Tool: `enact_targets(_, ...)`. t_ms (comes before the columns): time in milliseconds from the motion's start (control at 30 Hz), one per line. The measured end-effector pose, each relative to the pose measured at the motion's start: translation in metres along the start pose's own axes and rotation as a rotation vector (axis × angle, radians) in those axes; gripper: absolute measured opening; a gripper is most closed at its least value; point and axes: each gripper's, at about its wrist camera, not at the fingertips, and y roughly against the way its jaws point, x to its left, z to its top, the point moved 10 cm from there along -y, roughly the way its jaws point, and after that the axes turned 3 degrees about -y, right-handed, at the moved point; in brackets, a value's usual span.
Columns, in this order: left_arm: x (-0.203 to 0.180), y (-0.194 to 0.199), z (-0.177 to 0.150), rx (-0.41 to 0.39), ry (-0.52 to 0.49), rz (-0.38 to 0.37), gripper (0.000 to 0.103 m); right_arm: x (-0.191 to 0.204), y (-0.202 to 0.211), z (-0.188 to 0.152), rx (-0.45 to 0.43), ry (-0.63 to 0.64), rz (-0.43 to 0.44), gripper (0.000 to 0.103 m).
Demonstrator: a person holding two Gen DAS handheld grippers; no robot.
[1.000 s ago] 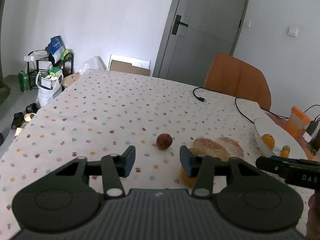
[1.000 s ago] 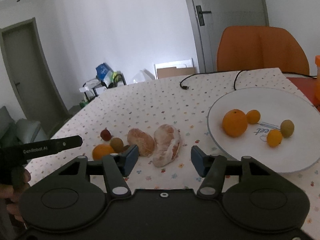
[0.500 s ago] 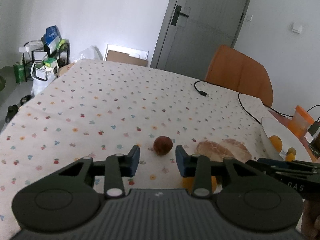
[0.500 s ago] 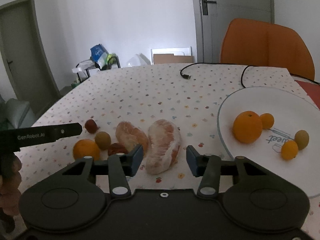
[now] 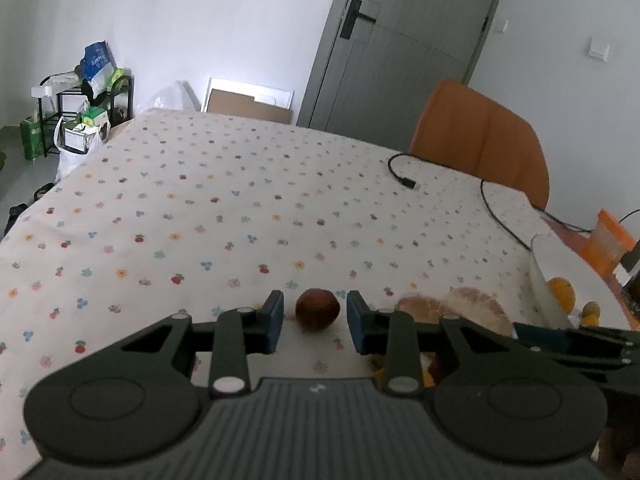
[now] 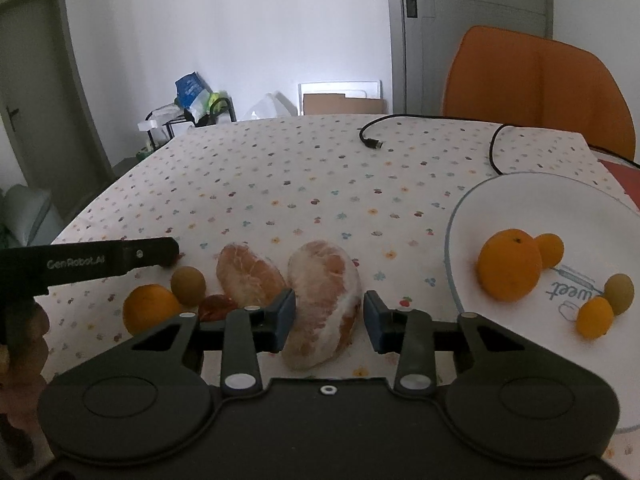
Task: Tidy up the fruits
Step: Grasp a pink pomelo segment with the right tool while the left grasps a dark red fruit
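My left gripper [image 5: 315,323] is open with a small dark red fruit [image 5: 318,309] between its fingertips, apart from both pads, on the dotted tablecloth. My right gripper [image 6: 330,317] is open around the larger peeled pomelo piece [image 6: 324,304]; I cannot tell if the pads touch it. A second pomelo piece [image 6: 250,274], a kiwi [image 6: 188,285], an orange [image 6: 150,314] and a dark red fruit [image 6: 217,306] lie to its left. The white plate [image 6: 520,208] at the right holds an orange [image 6: 508,265], two small oranges and a kiwi [image 6: 619,288].
A black cable [image 6: 370,140] lies across the far part of the table. An orange chair [image 6: 536,84] stands behind the table. An orange-lidded cup [image 5: 608,246] stands beyond the plate. The left gripper's body [image 6: 92,262] reaches in at the left of the right wrist view.
Both grippers have moved forward and lower. The left one now has the dark red fruit between its fingertips; the right one now straddles the larger pomelo piece. Both jaws narrowed a little.
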Motion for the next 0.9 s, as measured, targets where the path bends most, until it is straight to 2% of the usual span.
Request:
enact_targets(67,0.0,0.0,0.0,-0.003,-0.005,0.004,0.029,0.001,-0.002,0.0,0.007,0.007,-0.001,0.039)
enact_targets(100,0.0,0.0,0.0,-0.001,-0.002,0.003,0.022,0.002,-0.003,0.0,0.009,0.009,-0.001,0.04)
enact_targets(200,0.004,0.002,0.002,0.004,0.029,-0.002,0.022,0.002,-0.005,0.0,0.012,0.017,-0.002,0.04)
enact_targets(333,0.009,0.014,0.011,-0.036,0.059,0.017,0.022,0.005,-0.008,0.002,0.017,0.052,-0.011,0.041)
enact_targets(533,0.012,0.033,0.013,-0.075,0.078,0.056,0.022,0.005,-0.011,0.006,0.029,0.099,0.001,0.036)
enact_targets(900,0.007,0.058,0.017,-0.13,0.082,0.065,0.022,0.005,0.017,0.014,-0.034,0.109,0.035,0.036)
